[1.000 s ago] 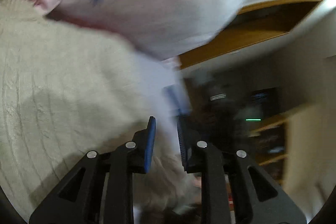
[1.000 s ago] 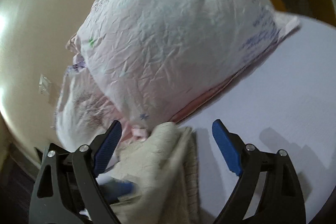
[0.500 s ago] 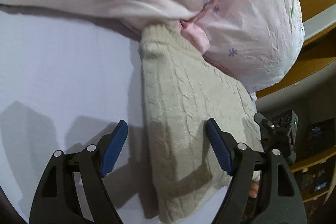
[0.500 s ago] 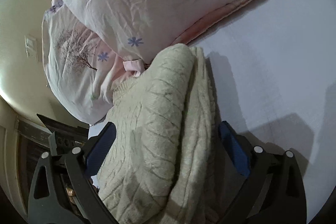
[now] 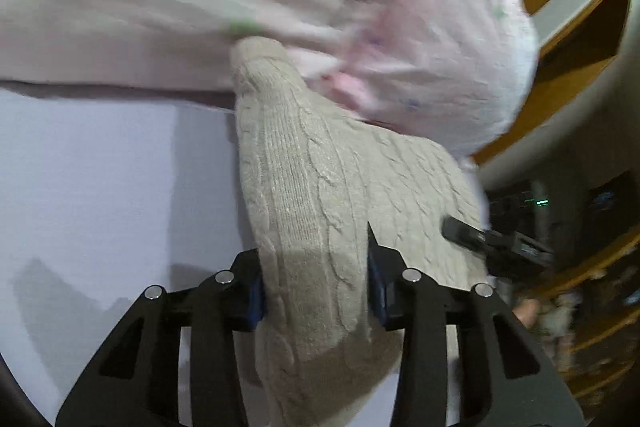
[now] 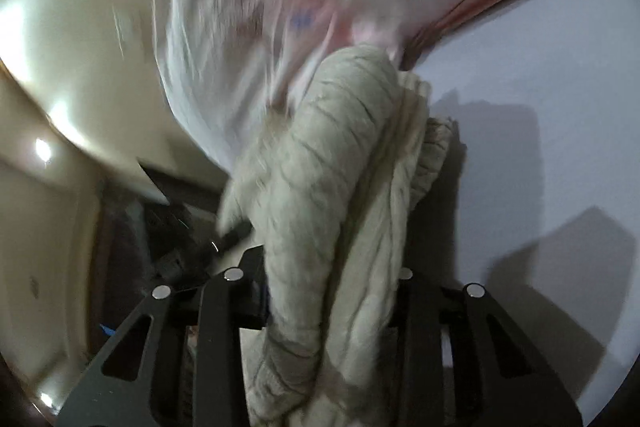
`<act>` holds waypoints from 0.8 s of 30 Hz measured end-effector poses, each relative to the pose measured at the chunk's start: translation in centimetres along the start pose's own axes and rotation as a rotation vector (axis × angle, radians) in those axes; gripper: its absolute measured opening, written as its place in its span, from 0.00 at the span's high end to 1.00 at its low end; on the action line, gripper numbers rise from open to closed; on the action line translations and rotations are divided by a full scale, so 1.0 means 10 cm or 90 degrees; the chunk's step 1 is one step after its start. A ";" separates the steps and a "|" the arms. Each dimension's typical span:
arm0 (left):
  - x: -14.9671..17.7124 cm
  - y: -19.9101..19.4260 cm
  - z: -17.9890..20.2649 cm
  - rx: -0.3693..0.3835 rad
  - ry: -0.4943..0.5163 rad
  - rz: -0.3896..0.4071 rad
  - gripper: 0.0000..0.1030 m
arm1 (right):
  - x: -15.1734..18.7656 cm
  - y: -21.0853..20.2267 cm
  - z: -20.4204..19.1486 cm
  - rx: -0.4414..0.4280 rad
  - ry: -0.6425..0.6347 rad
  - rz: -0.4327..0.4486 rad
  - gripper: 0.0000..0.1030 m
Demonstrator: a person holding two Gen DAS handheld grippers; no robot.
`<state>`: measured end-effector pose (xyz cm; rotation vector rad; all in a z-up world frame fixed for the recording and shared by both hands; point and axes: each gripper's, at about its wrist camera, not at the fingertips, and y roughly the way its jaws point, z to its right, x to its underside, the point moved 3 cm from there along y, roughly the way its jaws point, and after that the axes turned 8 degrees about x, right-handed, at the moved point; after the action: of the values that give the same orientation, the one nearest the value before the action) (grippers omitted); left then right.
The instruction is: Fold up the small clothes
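Note:
A cream cable-knit sweater (image 5: pixel 320 195) lies folded on the pale lilac bed sheet (image 5: pixel 100 187), its far end against a pink pillow. My left gripper (image 5: pixel 316 291) is shut on the sweater's near edge, the knit bunched between the blue pads. In the right wrist view the same sweater (image 6: pixel 332 219) is a thick folded bundle, and my right gripper (image 6: pixel 332 291) is shut on it, with the fingertips hidden by the cloth. The right gripper also shows in the left wrist view (image 5: pixel 496 247) at the sweater's right edge.
A pink printed pillow (image 5: pixel 360 7) lies behind the sweater, also in the right wrist view (image 6: pixel 260 27). A wooden headboard (image 5: pixel 568 27) stands at the right. The bed edge drops to dark furniture (image 5: pixel 580 227). The sheet (image 6: pixel 540 107) spreads to the right.
Both grippers were open around the sweater half a second ago; both have closed on it. The views have shifted and blurred slightly with motion.

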<state>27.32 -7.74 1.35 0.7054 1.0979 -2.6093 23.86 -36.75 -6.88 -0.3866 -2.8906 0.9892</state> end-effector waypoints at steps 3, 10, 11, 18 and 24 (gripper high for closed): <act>0.07 -0.13 -0.17 -0.053 -0.007 0.011 0.55 | 0.01 0.05 -0.15 0.140 -0.064 0.022 0.48; 0.37 -0.64 0.45 -0.036 0.096 0.123 0.51 | 0.18 -0.32 -0.53 0.154 -0.103 0.123 0.61; 0.47 -0.61 0.55 -0.014 0.109 0.113 0.51 | 0.22 -0.20 -0.55 0.179 -0.115 0.100 0.69; 0.79 -0.19 0.55 0.001 0.112 0.026 0.51 | 0.19 -0.37 -0.28 0.238 -0.074 0.178 0.92; 0.97 0.01 0.53 -0.029 0.143 -0.029 0.51 | 0.17 -0.17 -0.03 0.325 -0.059 0.143 0.85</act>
<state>17.20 -11.77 -0.49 0.9946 1.2449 -2.5802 21.93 -37.49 -5.64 -0.6427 -2.5656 1.7580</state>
